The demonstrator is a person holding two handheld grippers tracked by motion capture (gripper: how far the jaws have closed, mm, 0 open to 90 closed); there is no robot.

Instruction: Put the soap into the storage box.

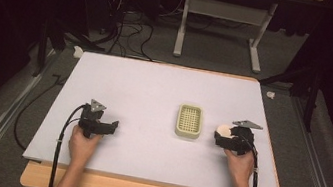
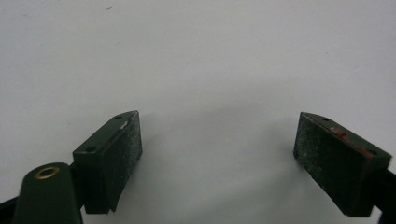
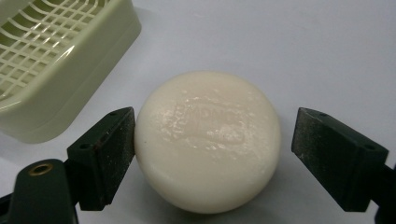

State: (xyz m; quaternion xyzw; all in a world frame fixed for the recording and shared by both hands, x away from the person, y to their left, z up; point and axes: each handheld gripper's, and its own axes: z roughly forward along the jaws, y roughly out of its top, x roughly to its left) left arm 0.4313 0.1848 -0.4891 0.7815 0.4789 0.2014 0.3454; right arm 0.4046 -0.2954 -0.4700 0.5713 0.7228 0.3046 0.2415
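White soap (image 3: 208, 140) sits between the right hand-held gripper (image 3: 212, 149)'s spread jaws; left hand-held gripper (image 2: 217, 149) released.

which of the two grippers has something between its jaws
The right gripper: a round white soap bar sits between its open jaws, beside the soap dish. The left gripper has only bare table between its jaws.

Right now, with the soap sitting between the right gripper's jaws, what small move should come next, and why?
Probably close the right gripper on the soap. The round bar lies between its open jaws: one pad is at its side, the other stands off with a gap. The soap dish sits empty just beside it, a likely destination. The left gripper is open over bare table.
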